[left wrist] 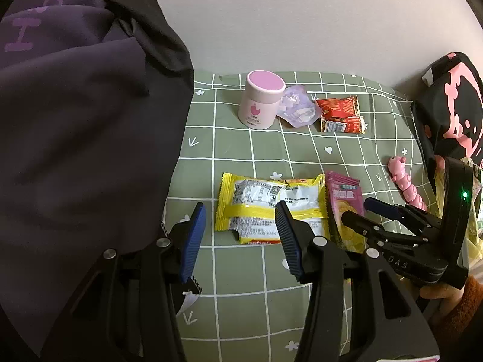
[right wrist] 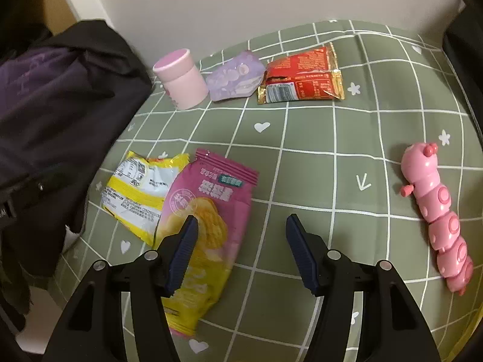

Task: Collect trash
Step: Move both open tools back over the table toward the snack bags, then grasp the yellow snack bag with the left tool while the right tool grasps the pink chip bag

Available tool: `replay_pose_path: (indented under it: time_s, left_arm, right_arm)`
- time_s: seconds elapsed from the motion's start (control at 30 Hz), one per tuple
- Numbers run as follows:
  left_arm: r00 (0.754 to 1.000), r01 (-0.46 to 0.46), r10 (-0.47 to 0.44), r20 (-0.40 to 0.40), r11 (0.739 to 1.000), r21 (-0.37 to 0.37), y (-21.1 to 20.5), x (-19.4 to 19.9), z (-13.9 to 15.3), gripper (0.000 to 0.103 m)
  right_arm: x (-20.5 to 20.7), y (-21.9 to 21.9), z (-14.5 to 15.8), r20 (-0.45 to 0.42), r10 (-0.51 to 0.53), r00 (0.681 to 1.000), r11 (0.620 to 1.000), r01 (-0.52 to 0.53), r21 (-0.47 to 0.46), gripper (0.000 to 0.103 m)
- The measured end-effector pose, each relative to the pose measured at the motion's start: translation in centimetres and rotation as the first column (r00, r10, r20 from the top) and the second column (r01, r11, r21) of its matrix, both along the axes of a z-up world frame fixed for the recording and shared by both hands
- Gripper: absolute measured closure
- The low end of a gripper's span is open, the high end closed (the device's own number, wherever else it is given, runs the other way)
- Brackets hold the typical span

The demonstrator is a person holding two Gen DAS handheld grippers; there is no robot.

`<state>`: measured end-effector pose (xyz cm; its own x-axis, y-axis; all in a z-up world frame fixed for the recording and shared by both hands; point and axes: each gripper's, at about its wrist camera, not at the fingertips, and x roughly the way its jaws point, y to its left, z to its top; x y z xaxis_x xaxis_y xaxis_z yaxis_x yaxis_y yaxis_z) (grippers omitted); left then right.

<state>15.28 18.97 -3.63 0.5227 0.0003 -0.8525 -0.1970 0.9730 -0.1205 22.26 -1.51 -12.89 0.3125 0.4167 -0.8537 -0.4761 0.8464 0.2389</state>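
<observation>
The right claw [right wrist: 241, 253] is spread wide with nothing pinched, hung over the pink snack bag [right wrist: 208, 211] so that one finger sits above the bag and the other above bare cloth. The left claw [left wrist: 241, 241] is held about half open, also empty, just above the yellow wrapper [left wrist: 265, 208]. In the left view the right claw [left wrist: 366, 212] can be seen poking in close beside it, so a knock between the two could easily be had if both are dropped at once.

The pink bag is lapped over the yellow wrapper's edge. If the bag is grabbed flat, it might just get pushed along the green checked cloth [right wrist: 332, 157], or the wrapper might get dragged with it. Thin crinkly film like that is easily missed or slipped out of.

Further back, a red packet [right wrist: 302, 75] and a purple pouch [right wrist: 234, 77] are lined up by a pink jar [right wrist: 181, 80], touching or nearly so; the jar could be tipped when those are fetched. The pink caterpillar toy [right wrist: 434, 211] off to the right probably isn't trash and could be scooped up by mistake. Whether a desk is under the cloth can't be told.
</observation>
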Motion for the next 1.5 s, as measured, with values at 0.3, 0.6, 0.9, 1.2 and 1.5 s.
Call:
replay_pose_path:
  time_s: [0.3, 0.6, 0.9, 1.2, 1.5]
  left_arm:
    - [1.000, 0.023, -0.024, -0.014, 0.999, -0.033, -0.4, 0.9, -0.6, 0.058]
    - [0.995, 0.097, -0.099, -0.011, 0.991, -0.093, -0.3, 2.2, -2.1, 0.058]
    - [0.995, 0.046, -0.057, -0.084, 0.992, -0.120, 1.1, 5.3, -4.9, 0.057]
    - [0.987, 0.079, -0.109, -0.121, 0.970, -0.228, -0.4, 1.4, -4.7, 0.057]
    - [0.996, 0.071, -0.082, -0.043, 0.972, -0.224, 2.2, 1.0, -2.7, 0.054]
  right_arm:
    - [-0.2, -2.8, 0.0, 0.046, -0.013, 0.999, 0.993, 0.018, -0.117, 0.064]
    - [-0.6, -4.8, 0.0, 0.052, -0.053, 0.997, 0.991, 0.059, -0.117, 0.062]
    - [-2.0, -4.1, 1.3, 0.021, -0.075, 0.997, 0.997, 0.075, -0.005, 0.058]
    - [-1.3, -1.1, 1.4, 0.024, -0.069, 0.997, 0.998, 0.069, 0.002, 0.058]
    - [-0.4, -0.2, 0.1, -0.014, -0.067, 0.998, 0.998, 0.067, 0.007, 0.067]
